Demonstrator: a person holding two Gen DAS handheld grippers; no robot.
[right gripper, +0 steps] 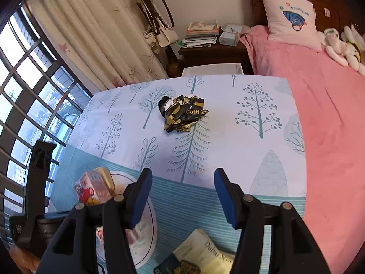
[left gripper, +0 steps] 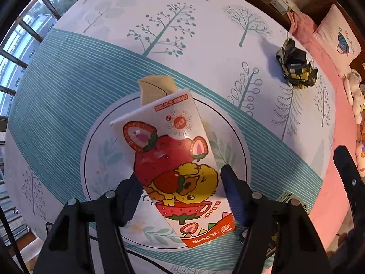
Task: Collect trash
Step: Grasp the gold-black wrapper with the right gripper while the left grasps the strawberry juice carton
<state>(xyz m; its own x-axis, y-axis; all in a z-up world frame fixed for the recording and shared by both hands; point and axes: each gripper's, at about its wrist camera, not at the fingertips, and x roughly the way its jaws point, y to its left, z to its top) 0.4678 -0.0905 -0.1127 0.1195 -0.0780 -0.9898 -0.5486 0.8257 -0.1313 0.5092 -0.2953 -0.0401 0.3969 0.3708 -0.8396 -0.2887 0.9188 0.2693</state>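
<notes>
A strawberry B.Duck carton (left gripper: 173,159) lies on the tree-print tablecloth (left gripper: 205,45), open flap pointing away. My left gripper (left gripper: 180,182) is open, its fingers on either side of the carton's near half without closing on it. A crumpled black and gold wrapper (left gripper: 296,66) lies at the far right of the cloth. In the right wrist view the wrapper (right gripper: 182,114) sits ahead of my open, empty right gripper (right gripper: 182,194), well beyond its tips. The carton (right gripper: 93,189) shows at lower left there.
A flat Dubai-style pack (right gripper: 200,253) lies under the right gripper. A white bin (right gripper: 212,69) stands past the table's far edge. A pink bed (right gripper: 319,114) with pillow and plush toys runs along the right. A window (right gripper: 27,91) is at left.
</notes>
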